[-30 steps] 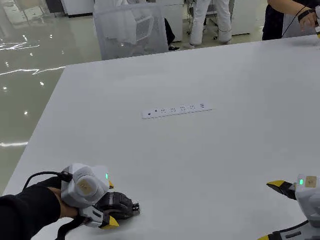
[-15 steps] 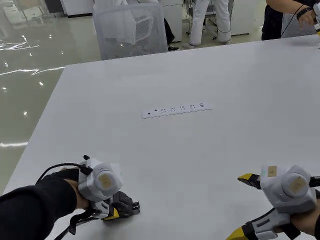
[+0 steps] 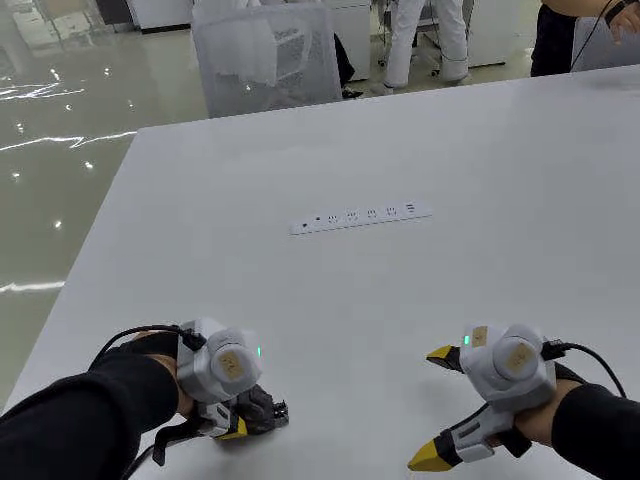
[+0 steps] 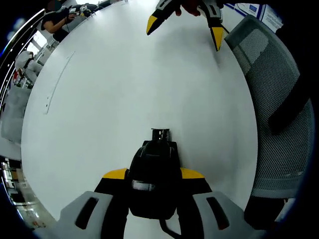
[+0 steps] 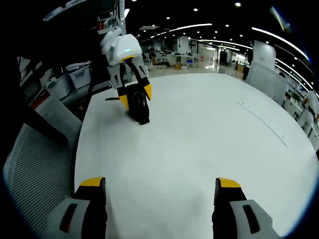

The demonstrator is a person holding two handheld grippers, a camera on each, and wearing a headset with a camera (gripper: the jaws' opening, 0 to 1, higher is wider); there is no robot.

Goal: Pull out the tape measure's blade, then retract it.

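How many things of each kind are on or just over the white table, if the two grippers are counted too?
Tape measure: 1
Power strip: 1
Grippers: 2, the left gripper and the right gripper
Total: 4

table point(image 3: 420, 140): runs from the near edge of the head view to the far edge
power strip point(image 3: 361, 216): flat on the table, about mid-table; well beyond both grippers
tape measure point(image 3: 264, 408): on the table at the near left; between the jaws of the left gripper; its blade end points right, toward the right gripper
left gripper point(image 3: 250, 416): near left; clamped around the tape measure
right gripper point(image 3: 435, 407): near right; well apart from the tape measure; jaws spread, bare table between them
mesh chair point(image 3: 265, 55): behind the table's far edge, left of centre
person's legs point(image 3: 420, 40): behind the far edge; right of the mesh chair
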